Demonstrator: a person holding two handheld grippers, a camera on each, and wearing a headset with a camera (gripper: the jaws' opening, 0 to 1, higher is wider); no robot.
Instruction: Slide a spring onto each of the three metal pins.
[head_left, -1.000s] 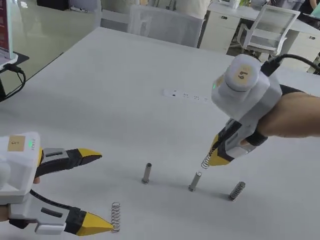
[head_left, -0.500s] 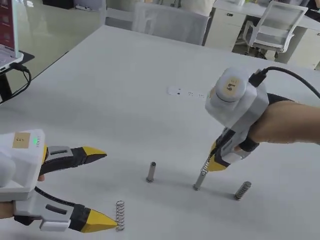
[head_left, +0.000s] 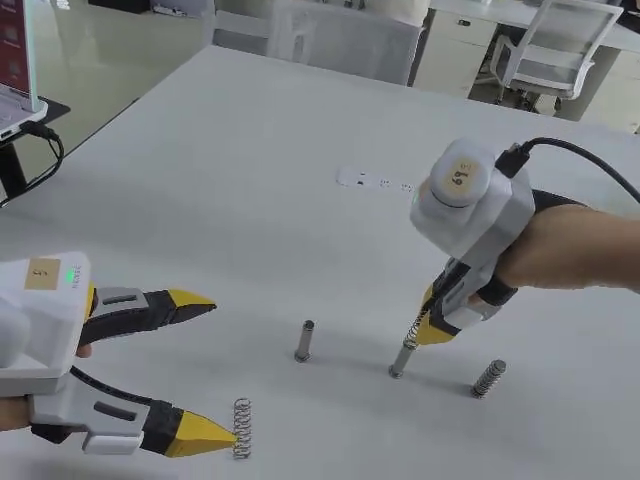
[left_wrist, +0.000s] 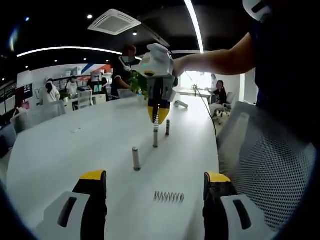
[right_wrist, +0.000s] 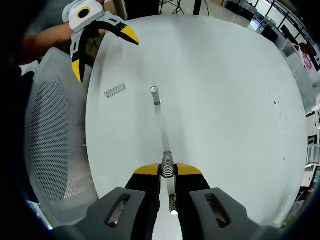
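The yellow-tipped right gripper (head_left: 432, 330) pinched a small coiled steel spring (right_wrist: 168, 167) atop the middle short grey metal pin (head_left: 399, 362); lining coil with pin should let it drop. The left gripper (head_left: 222, 368) gaped empty.

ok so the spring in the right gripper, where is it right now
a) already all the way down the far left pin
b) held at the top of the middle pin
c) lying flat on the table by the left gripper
b: the right gripper is shut on the spring, whose lower end meets the top of the middle pin.
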